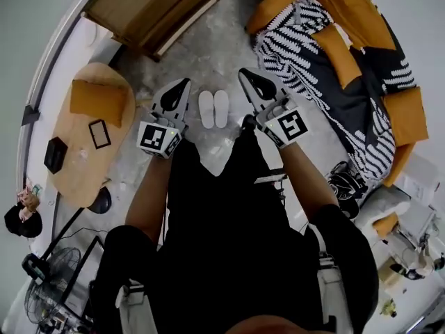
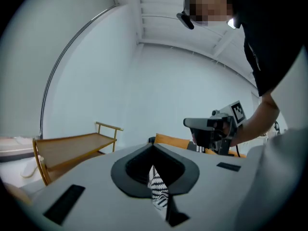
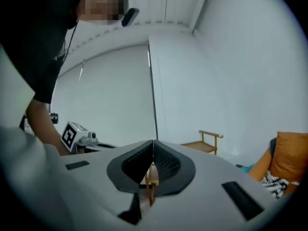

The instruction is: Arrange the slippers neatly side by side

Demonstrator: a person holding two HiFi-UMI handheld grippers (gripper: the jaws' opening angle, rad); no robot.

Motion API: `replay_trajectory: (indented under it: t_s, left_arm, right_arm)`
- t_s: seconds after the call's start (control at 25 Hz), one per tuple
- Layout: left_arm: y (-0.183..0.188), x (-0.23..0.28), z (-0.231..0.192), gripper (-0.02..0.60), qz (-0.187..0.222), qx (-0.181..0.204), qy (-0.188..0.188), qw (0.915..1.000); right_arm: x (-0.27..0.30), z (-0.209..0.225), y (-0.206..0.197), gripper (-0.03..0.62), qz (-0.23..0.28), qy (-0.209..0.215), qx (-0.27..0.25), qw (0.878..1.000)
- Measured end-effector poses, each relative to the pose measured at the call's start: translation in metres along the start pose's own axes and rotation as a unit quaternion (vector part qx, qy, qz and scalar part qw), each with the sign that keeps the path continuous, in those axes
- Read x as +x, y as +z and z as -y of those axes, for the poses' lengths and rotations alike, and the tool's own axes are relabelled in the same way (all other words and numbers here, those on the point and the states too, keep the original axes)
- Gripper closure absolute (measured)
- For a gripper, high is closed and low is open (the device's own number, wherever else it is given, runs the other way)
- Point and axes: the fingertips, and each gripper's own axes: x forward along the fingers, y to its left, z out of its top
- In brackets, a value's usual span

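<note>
Two white slippers [image 1: 213, 108] lie side by side on the grey floor, toes pointing away from me, in the head view. My left gripper [image 1: 184, 83] hangs just left of the pair and my right gripper [image 1: 243, 72] just right of it, both raised above the floor and touching neither slipper. Both are shut with nothing held. In the left gripper view the left gripper [image 2: 154, 145] points level into the room, with the right gripper [image 2: 211, 129] ahead of it. In the right gripper view the right gripper [image 3: 153, 141] also has its tips together. Neither gripper view shows the slippers.
An oval wooden table [image 1: 78, 165] with an orange cushion [image 1: 98, 101] and dark objects stands at the left. A wooden rack [image 1: 156, 5] is at the back. A sofa [image 1: 361, 19] with a black-and-white throw [image 1: 295, 51] fills the right. Black shoes [image 1: 345, 181] and a fan [image 1: 52, 273] sit nearby.
</note>
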Motion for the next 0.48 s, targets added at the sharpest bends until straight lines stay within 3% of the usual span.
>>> replay_trajectory:
  t_s: [0.28,0.48]
  left_arm:
    - [0.094,-0.039,0.010,0.568,0.043,0.039,0.008,0.9983]
    - [0.139,-0.075,0.008,0.569,0.079,0.044,0.041,0.9951]
  right_arm:
    - [-0.023,-0.015,0.085,0.563,0.042,0.014,-0.045,0.998]
    - [-0.047,-0.012,0.098,0.563,0.043,0.003,-0.037,0.998]
